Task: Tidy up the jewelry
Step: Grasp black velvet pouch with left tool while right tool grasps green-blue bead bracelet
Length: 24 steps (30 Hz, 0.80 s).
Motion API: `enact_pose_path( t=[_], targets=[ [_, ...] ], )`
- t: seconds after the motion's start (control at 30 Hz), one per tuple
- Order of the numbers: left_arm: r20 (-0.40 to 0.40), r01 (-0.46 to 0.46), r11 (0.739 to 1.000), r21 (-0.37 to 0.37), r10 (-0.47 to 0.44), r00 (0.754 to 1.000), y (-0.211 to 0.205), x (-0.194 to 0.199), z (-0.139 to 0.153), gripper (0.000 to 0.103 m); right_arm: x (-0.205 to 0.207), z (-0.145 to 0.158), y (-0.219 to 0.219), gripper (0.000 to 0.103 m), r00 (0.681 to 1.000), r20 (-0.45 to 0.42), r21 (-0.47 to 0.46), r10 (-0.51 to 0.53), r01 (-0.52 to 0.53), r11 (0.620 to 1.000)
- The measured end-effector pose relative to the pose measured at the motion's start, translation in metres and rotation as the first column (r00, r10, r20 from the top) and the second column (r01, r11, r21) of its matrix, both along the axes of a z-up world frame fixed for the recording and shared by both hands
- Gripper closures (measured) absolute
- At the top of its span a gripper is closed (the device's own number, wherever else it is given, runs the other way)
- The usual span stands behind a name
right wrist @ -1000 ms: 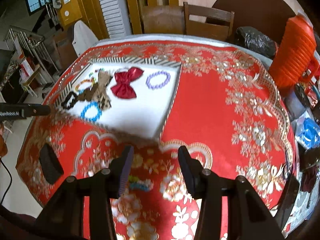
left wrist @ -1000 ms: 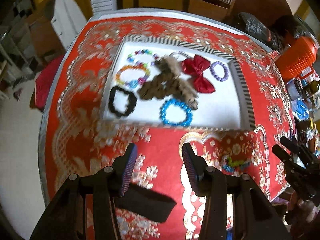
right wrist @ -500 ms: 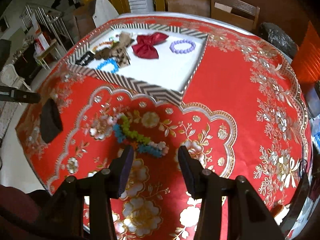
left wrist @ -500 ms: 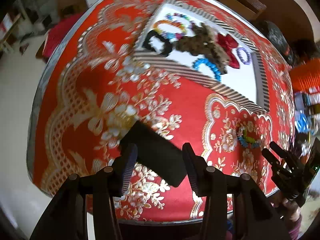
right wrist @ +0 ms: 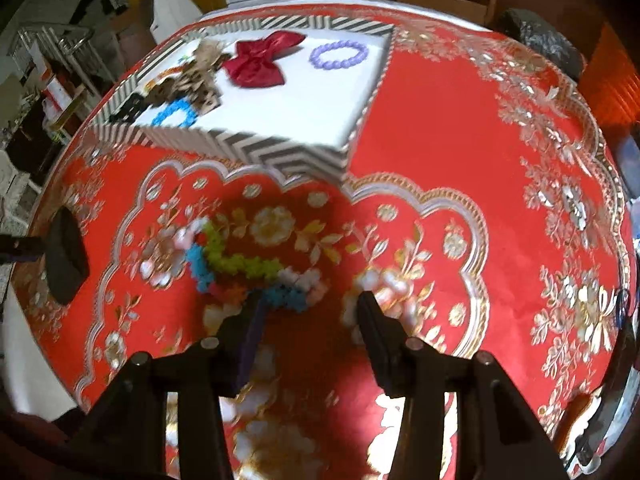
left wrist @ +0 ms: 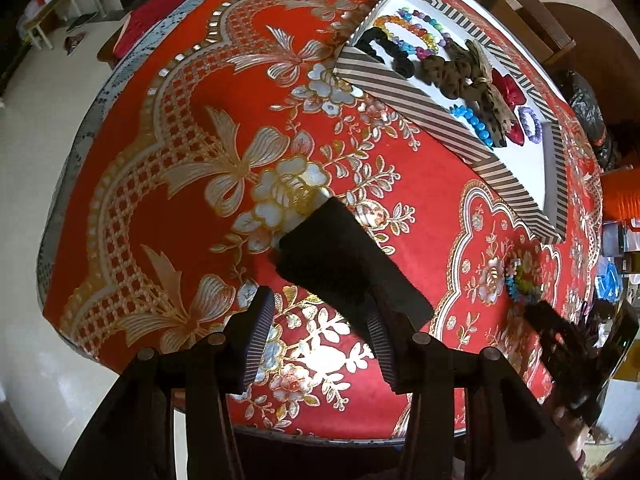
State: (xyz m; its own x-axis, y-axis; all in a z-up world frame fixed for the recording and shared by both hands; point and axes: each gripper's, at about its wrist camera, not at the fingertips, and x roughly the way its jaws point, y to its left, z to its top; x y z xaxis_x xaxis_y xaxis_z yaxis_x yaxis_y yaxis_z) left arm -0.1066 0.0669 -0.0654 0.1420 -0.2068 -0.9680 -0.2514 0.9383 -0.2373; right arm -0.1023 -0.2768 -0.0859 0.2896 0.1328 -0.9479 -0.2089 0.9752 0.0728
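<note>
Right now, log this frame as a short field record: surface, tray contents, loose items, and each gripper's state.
surface: red and gold tablecloth
tray: striped tray, white inside
in tray: red bow, purple bracelet, blue bracelet
loose on cloth: multicolour bracelet, black pad
left gripper: open, over the black pad
right gripper: open, just short of the multicolour bracelet

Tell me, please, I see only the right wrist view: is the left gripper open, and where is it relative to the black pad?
Observer: The left gripper is open and empty; the pad lies on the cloth right ahead of its fingers.
Operator: What is in the tray corner behind the brown scrunchie? It is blurred for me.
Observer: Two multicolour bead bracelets, side by side, next to a black scrunchie.
</note>
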Motion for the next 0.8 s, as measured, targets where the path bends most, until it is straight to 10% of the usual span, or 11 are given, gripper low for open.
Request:
enact_pose_path(
  t=[0.57, 0.8],
  targets=[
    [-0.041, -0.036, 0.999, -0.032, 0.035, 0.999, -0.013, 0.008, -0.016, 0.081, 0.015, 0.001, 0.013, 0.053, 0.999, 0.014, -0.053, 0.049, -0.048, 0.997],
    [-0.049, -0.008, 1.0, -0.006, 0.008, 0.999, -0.021, 0.018, -0.02, 0.08, 0.011, 0.001, 0.017, 0.053, 0.997, -0.053, 0.076, 0.063, -0.059, 0.995]
  ],
)
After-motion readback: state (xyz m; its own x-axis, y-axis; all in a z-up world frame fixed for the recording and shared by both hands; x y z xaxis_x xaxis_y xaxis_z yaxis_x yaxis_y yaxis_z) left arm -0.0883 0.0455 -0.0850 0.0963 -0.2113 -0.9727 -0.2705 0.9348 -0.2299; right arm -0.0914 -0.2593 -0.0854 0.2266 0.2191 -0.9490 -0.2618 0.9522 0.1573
